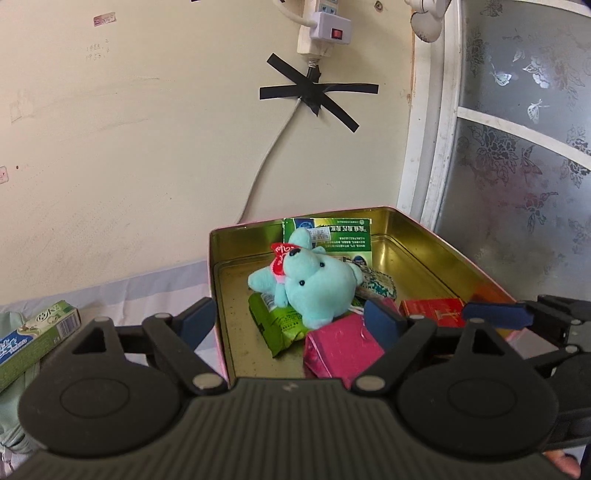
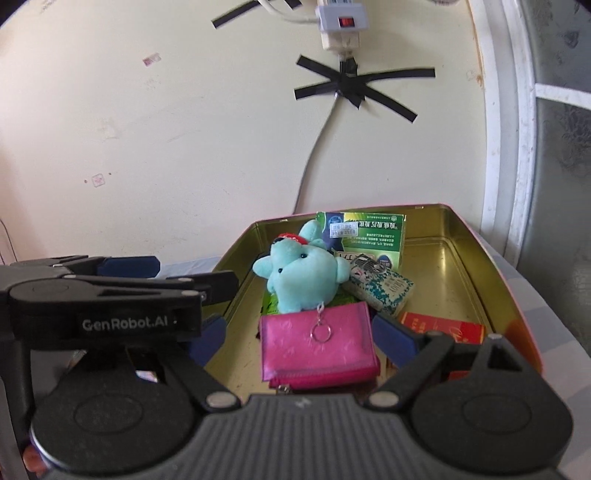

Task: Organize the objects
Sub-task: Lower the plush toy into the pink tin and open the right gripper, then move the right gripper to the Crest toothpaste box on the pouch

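Open metal tin (image 1: pixel 424 236) with a golden inside and pink outer walls, set on a pale striped cloth (image 1: pixel 147 291) against a cream wall. Inside the tin, a turquoise plush bear (image 1: pixel 314 288) with a red bow, lying on its back across a green crinkled packet (image 1: pixel 280 325). Behind the bear, a green printed box (image 1: pixel 340 236) leaning on the tin's far wall. Just beside the bear, on the right, a small patterned teal-and-white box (image 2: pixel 384 291). In front of the bear, a bright pink zip pouch (image 2: pixel 317 339), with a key ring lying on its face. Near the tin's right wall, a flat red box (image 1: pixel 432 312). Outside the tin, to its left, a green toothpaste carton (image 1: pixel 37 332) on the cloth. Left tongs (image 1: pixel 288 319) spread wide apart at the tin's near left corner, one blue pad outside the tin wall and the other above the pink pouch, nothing gripped. Right tongs (image 2: pixel 299 332) likewise wide apart, straddling the pink pouch without pressing it. On the wall above, a white power strip (image 1: pixel 321 33) and a cable held by crossed black tape (image 1: pixel 314 92); to the right, a frosted flower-patterned door (image 1: pixel 517 147).
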`<state>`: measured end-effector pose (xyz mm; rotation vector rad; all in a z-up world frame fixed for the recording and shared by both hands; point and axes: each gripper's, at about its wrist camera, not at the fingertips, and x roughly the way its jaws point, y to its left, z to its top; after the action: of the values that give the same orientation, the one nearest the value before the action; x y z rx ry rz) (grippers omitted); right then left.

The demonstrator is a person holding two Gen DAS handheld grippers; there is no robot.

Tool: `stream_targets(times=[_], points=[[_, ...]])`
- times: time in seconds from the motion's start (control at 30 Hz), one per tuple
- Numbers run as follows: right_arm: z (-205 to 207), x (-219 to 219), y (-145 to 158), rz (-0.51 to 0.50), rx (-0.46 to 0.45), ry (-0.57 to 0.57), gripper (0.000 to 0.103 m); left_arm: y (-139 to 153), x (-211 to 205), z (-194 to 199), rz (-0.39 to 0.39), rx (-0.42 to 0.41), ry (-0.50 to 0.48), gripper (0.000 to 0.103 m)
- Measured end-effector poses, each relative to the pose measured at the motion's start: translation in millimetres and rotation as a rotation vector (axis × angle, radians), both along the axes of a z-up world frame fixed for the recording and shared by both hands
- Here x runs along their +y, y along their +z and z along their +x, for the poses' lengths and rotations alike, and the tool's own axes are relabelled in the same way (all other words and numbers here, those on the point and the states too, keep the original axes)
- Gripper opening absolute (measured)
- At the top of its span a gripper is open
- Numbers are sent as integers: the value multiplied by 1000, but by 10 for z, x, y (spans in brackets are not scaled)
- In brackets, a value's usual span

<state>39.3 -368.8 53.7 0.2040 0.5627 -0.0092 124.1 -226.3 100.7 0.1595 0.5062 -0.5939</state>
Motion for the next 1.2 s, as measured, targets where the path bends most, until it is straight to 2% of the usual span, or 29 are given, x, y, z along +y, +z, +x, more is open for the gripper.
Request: stream_targets(times=[0.17, 0.23, 0.47, 0.67, 0.7, 0.73, 0.77, 0.83, 0.9, 1.0, 1.07, 1.1, 1.13, 1.2], points=[[-499, 160, -84, -8, -74, -10, 87, -115, 254, -304, 3, -18, -11, 89], [-631, 234, -183, -8, -73, -8, 85, -210, 349, -397, 13, -13, -10, 89], [-669, 469, -612, 38, 65, 25, 64, -614, 690, -472, 61, 77, 20, 89], [-547, 928, -819, 15, 140, 123, 64, -993, 1331, -375, 104, 170, 104, 89], [-514, 1037, -827, -3, 140, 139, 64, -1040, 1472, -358, 95, 178, 120, 89], [-480, 1153, -828, -21, 141, 162, 64, -1041, 1616, -371, 88, 152, 131, 89], [-420, 1259, -824, -21, 146, 188, 64, -1045, 1747, -357, 100, 146, 159, 89], [-294, 1458, -805, -9, 155, 234, 64, -1047, 2042, -296, 61, 154, 199, 90], [-122, 1688, -793, 8, 171, 287, 64, -1035, 2314, -179, 45, 156, 284, 90], [217, 1998, -718, 45, 186, 347, 64, -998, 2727, 33, -41, 158, 410, 89], [509, 2150, -618, 108, 183, 352, 64, -1009, 2943, 112, -67, 109, 521, 89], [699, 2223, -552, 141, 177, 348, 64, -1022, 3028, 162, -100, 136, 550, 89], [891, 2286, -488, 169, 172, 341, 64, -1016, 3136, 193, -178, 162, 550, 91], [1305, 2412, -384, 220, 173, 311, 65, -999, 3211, 198, -213, 162, 568, 91]])
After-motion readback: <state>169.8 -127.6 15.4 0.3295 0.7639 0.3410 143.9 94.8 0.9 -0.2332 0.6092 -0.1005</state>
